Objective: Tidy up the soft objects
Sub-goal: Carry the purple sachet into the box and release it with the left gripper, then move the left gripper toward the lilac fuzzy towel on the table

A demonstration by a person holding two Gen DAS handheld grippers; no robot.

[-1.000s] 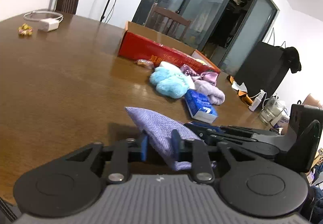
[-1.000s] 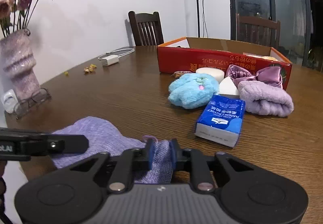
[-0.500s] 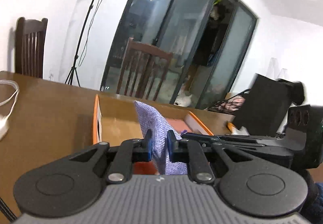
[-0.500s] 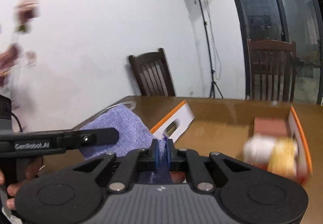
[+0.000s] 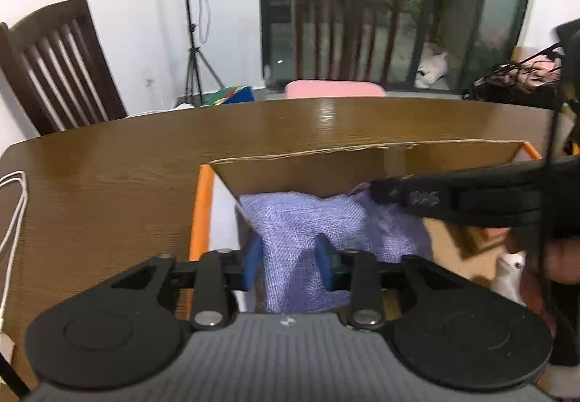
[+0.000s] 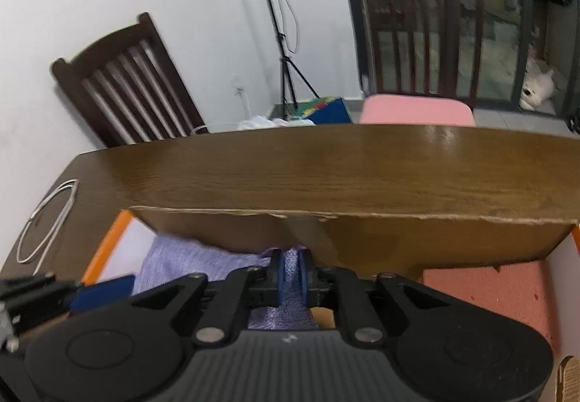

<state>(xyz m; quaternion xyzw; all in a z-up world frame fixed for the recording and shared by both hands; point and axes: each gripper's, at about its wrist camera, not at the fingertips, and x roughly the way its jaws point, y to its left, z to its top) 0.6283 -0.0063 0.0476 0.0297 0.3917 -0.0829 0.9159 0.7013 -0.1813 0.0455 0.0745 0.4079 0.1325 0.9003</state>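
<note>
currently placing the purple cloth (image 5: 308,220) into the cardboard box (image 5: 326,166).
left gripper (image 5: 288,266) has just been opening, cloth lying loose between its pads; right gripper (image 6: 291,277) is pinching a fold, jaws barely parting. cloth is sitting inside the box beside a pink sponge (image 6: 489,289); full release is remaining, other items unseen.

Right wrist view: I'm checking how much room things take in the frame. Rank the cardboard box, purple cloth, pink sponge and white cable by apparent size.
1. cardboard box
2. purple cloth and pink sponge: look alike, both partly hidden, so unranked
3. white cable, thinnest
</note>
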